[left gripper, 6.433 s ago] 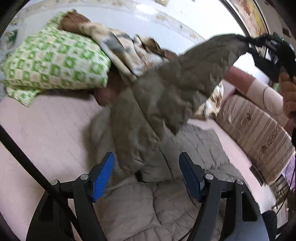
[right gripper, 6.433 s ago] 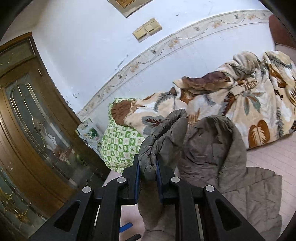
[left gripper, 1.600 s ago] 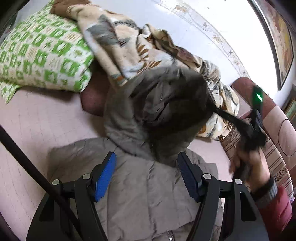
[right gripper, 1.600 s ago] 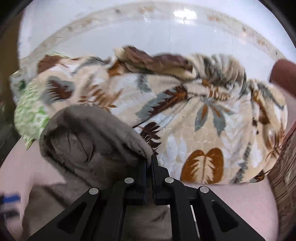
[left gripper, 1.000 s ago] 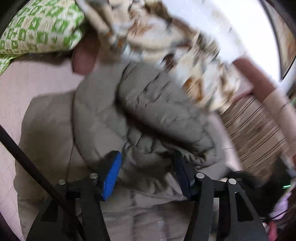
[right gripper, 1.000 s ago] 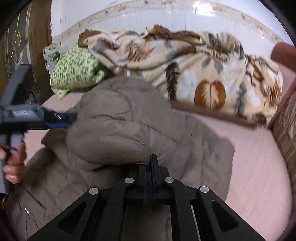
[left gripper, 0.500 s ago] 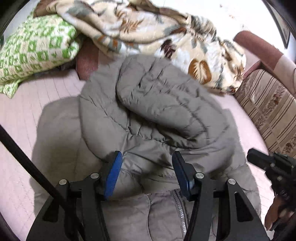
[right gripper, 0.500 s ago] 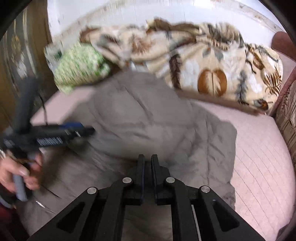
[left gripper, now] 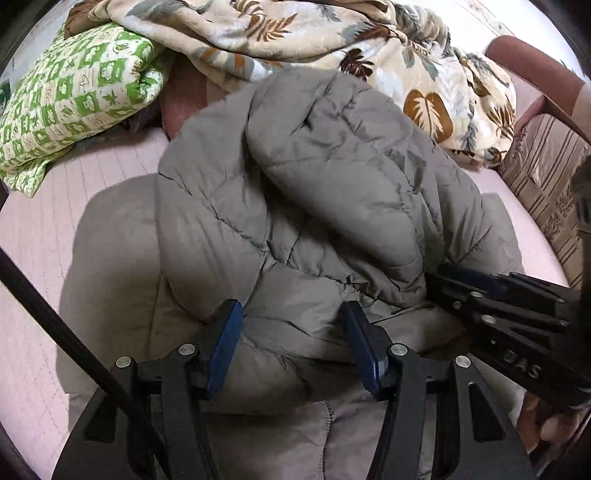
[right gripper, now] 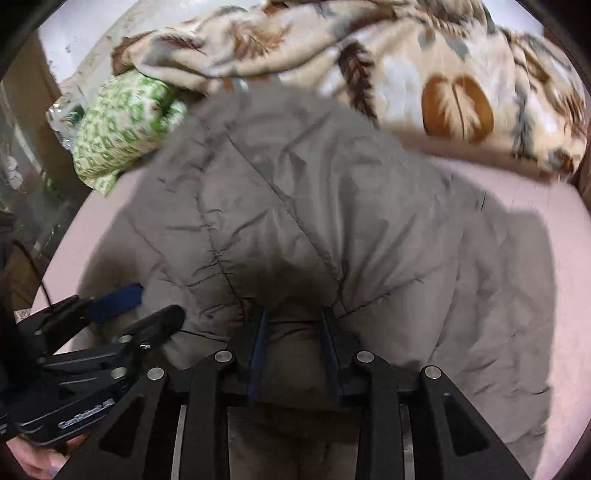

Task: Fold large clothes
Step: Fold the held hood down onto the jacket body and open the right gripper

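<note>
Nearest the cameras, the left tongs (left gripper: pixel 291 332) stand apart over the jacket (left gripper: pixel 295 184), pads clear; the right tongs (right gripper: pixel 291 332) are opening, jacket fabric between them. The jacket lies bunched on the pink bed (left gripper: pixel 37 221); beyond, a green pillow (left gripper: pixel 74 96) and leaf-print blanket (left gripper: pixel 332 33).
</note>
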Available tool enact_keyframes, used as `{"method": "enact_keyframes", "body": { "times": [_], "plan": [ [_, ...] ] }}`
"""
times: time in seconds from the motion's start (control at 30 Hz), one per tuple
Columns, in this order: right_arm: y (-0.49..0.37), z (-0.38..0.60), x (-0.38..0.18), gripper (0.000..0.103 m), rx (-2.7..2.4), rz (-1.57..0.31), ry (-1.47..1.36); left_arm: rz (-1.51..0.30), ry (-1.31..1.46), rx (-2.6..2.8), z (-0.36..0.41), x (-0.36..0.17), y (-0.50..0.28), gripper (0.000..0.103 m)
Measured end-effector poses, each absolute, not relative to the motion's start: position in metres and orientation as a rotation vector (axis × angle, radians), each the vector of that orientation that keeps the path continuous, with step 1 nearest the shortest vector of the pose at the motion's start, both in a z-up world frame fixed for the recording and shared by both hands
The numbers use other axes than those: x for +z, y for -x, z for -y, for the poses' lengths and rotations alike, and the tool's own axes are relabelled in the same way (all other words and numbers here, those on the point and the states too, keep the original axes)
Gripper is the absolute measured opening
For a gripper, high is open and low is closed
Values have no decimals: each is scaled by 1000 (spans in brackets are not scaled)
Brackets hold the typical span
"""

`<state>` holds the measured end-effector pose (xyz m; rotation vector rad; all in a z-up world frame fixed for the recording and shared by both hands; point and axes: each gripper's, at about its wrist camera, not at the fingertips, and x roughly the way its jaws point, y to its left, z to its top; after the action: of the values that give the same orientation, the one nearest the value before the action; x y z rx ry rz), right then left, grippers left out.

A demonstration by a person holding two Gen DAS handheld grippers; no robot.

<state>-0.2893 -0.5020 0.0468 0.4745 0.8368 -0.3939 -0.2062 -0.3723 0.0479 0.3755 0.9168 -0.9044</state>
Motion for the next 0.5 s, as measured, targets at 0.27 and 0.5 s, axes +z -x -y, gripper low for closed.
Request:
{"method": "enact_keyframes", "body": {
  "times": [0.27, 0.5],
  "plan": [
    [275, 503, 40, 31, -410, -908, -453, -918, -381, -877, 376, 43, 207, 56],
    [328, 488, 85, 31, -402, -750, -480, -825, -330, -930, 329, 80, 235, 56]
  ]
}}
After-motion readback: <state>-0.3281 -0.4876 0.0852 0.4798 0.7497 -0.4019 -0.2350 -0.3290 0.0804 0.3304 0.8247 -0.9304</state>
